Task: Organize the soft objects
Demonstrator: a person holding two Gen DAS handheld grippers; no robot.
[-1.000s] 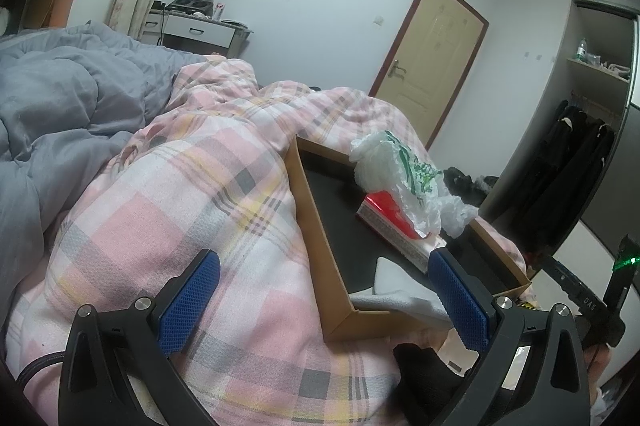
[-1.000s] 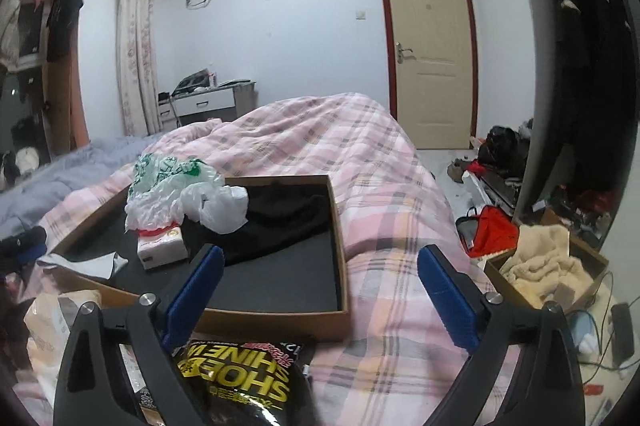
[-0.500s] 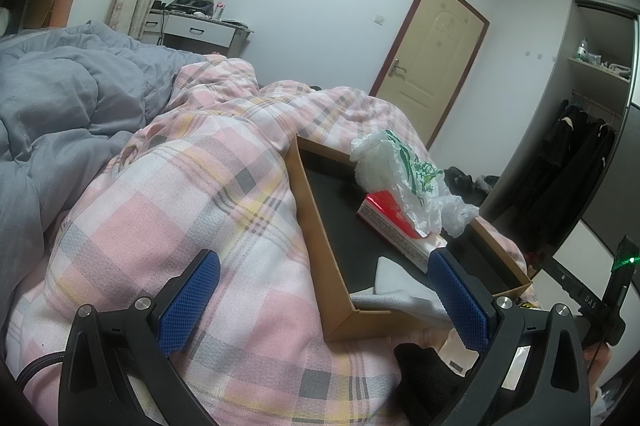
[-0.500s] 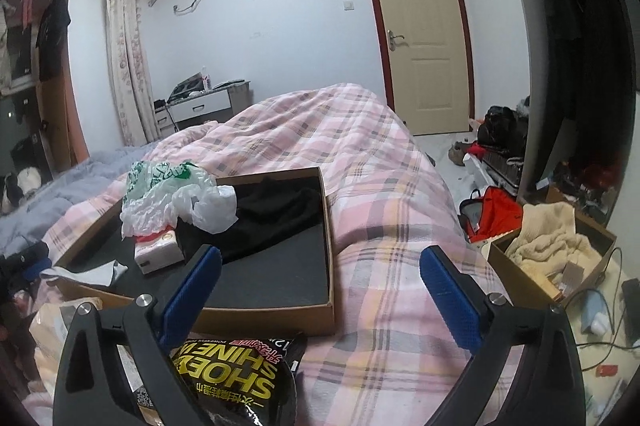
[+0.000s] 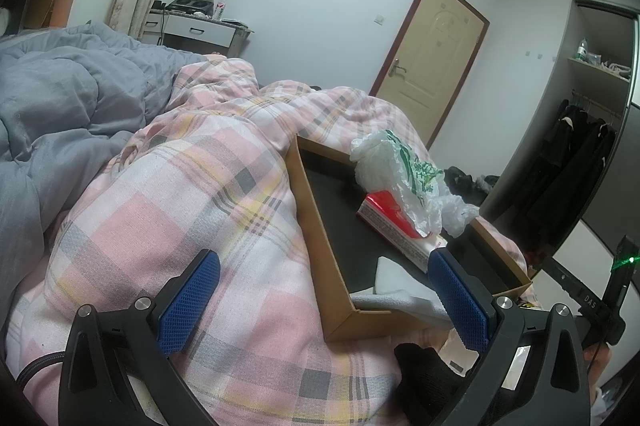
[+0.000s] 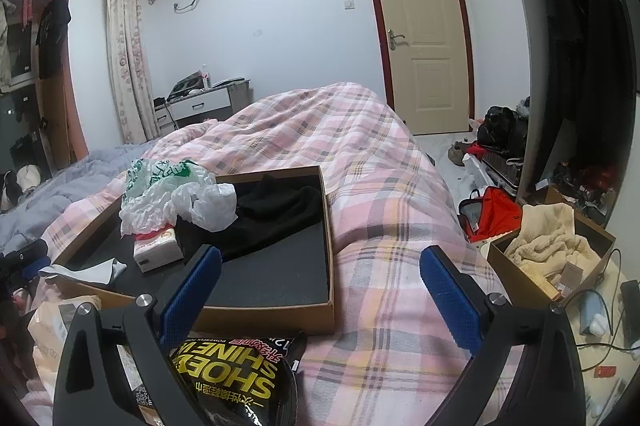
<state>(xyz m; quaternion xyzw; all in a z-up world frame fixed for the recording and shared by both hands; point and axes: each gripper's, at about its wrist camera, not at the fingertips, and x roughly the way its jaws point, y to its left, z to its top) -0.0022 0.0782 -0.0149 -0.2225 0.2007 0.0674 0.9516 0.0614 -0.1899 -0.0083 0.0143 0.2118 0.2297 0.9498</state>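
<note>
Right wrist view: the right gripper [image 6: 320, 290], jaws wide and empty, hovers over a black pouch [image 6: 236, 374] just outside the cardboard tray [image 6: 280, 318] on the bed [image 6: 392, 226]. The left gripper [image 5: 320, 302] is likewise wide. Best to pinch the pouch's slack edge squarely, then lift clear of the tray wall.

Left gripper [image 5: 324, 300] jaws spread wide, right gripper [image 6: 320, 296] likewise, both empty

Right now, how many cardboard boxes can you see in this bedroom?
2. A shallow box lies on the pink plaid quilt, and a second box with cream fabric sits on the floor at right. Others may be hidden.
</note>
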